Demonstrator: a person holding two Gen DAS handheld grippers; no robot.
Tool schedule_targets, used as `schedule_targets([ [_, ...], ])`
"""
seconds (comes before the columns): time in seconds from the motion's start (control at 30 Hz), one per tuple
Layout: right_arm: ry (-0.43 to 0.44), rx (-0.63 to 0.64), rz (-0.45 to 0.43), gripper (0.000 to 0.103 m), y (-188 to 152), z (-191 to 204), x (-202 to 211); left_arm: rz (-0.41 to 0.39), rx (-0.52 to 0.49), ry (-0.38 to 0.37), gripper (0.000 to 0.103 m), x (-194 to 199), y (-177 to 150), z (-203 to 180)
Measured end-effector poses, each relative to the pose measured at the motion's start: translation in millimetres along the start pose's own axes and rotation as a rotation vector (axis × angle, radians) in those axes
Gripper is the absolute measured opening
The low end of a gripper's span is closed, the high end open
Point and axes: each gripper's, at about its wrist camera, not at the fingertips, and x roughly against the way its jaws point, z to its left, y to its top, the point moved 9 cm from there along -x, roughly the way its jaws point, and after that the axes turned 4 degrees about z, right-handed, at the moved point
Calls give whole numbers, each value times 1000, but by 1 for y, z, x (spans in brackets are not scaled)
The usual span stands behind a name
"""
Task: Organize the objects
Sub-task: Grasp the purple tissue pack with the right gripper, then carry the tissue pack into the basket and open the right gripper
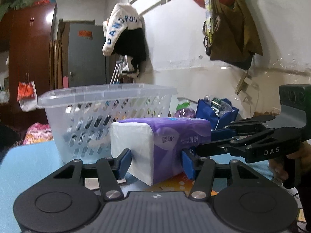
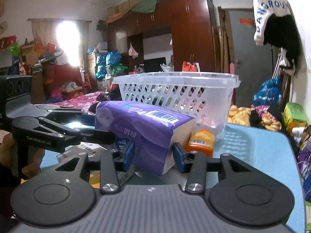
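Now both claws clamped on purple tissue pack (image 1: 165,145): left gripper (image 1: 156,162) pinching one end, right gripper (image 2: 153,155) pinching other, pads pressed into wrapper. Pack sits between my fingers, tilted, low over blue table (image 2: 252,151). Clear slotted basket (image 1: 101,104) just beyond fingertips. Orange bottle (image 2: 201,141) right of my right claw, beside basket. Step, I judge: two-handed pickup. Next: lift together, level, clear rim, lower inside.

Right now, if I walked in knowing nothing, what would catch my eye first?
Probably the purple tissue pack on the blue table, squeezed from both ends by the left gripper and right gripper. Just behind it stands a clear plastic basket, with an orange bottle lying beside it.
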Motion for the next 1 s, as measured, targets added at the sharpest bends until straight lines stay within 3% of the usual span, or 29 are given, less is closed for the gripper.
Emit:
schedule_targets([
  [0.43,-52,95,-143,47,41,22,27,-168,-47,16,58,50,32,-8],
  [0.77,-88,182,-212,47,97,25,31,-267,-122,53,57,68,93,-4],
  [1.0,-125,201,-226,47,126,8,14,-282,-154,82,57,47,142,11],
])
